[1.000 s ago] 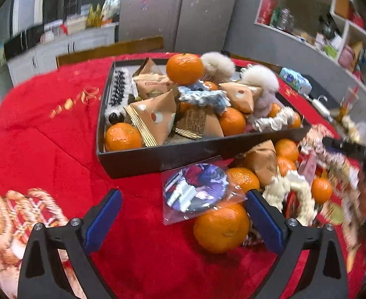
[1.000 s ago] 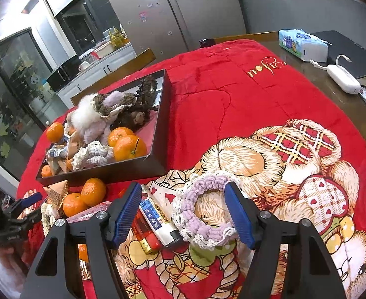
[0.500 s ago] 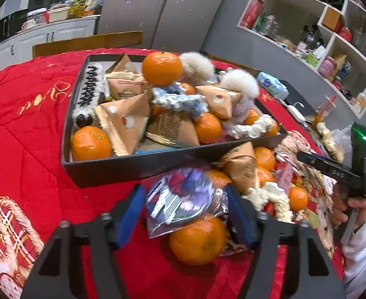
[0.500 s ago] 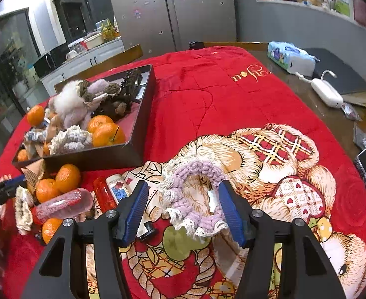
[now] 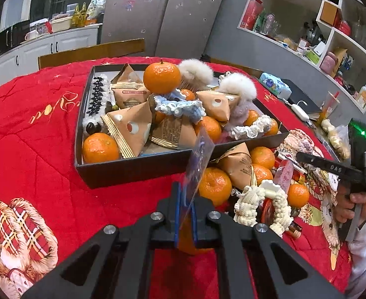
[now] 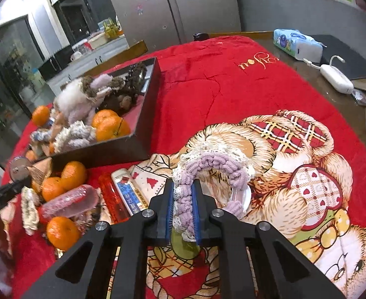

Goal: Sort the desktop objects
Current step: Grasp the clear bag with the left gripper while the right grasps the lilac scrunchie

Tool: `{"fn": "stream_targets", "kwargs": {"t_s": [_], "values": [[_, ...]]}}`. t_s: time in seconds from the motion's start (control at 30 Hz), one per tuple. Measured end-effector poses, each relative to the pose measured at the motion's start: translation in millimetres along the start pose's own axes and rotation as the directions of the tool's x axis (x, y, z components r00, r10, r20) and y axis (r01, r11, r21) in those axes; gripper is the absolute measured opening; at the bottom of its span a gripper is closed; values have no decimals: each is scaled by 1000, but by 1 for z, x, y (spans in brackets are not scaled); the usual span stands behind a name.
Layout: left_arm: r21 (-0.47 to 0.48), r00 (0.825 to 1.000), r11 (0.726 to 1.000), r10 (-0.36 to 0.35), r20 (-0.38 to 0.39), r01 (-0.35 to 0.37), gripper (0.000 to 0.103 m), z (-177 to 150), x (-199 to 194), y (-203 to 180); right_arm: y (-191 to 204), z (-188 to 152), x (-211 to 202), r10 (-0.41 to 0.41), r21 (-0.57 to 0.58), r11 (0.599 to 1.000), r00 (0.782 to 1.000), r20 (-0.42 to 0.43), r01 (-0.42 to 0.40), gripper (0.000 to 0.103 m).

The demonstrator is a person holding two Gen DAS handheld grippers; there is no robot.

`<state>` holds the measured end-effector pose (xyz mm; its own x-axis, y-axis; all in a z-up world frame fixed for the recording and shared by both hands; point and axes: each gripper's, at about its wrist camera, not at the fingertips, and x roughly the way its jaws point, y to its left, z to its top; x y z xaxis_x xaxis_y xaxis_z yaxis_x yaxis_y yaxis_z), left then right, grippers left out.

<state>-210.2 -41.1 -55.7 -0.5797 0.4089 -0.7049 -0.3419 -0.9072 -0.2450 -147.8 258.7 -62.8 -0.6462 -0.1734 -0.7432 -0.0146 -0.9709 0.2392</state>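
My left gripper (image 5: 185, 214) is shut on a clear plastic packet with a printed badge (image 5: 199, 157), which stands on edge just in front of the black tray (image 5: 133, 169). The tray is heaped with oranges, brown paper wedges and fluffy scrunchies. An orange (image 5: 190, 241) lies under the fingers. My right gripper (image 6: 183, 209) is shut on a purple and cream crocheted scrunchie (image 6: 212, 164), which arches up over the bear print of the red blanket. The tray (image 6: 148, 114) is to its left.
Between the grippers lie loose oranges (image 5: 214, 185), a paper wedge (image 5: 237, 164), a cream scrunchie (image 5: 260, 201), a pink tube (image 6: 70, 200) and two lighters (image 6: 114, 199). A tissue pack (image 6: 297, 43) and white charger (image 6: 336, 78) sit at the table's far right. A hand (image 5: 357, 199) holds the right gripper.
Both grippers went from wide open to shut. The left closed on the packet, turning it up on edge. The right closed on the purple scrunchie, bunching and lifting it.
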Motion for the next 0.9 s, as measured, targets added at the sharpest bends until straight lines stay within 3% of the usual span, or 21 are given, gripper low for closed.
{"fn": "stream_targets", "kwargs": {"t_s": [0.23,0.63,0.9], "values": [[6,999,1000,24,32,-24,5,1,-10,-1,0,6,-22,18,0,1000,997,80,-18,12],[32,995,999,32,95,-35,5,9,-38,-9,7,9,-38,96,-4,995,987,126,-96,12],[65,987,996,47,152,-57,5,13,-60,-23,34,16,-54,115,-67,992,979,166,-105,12]]}}
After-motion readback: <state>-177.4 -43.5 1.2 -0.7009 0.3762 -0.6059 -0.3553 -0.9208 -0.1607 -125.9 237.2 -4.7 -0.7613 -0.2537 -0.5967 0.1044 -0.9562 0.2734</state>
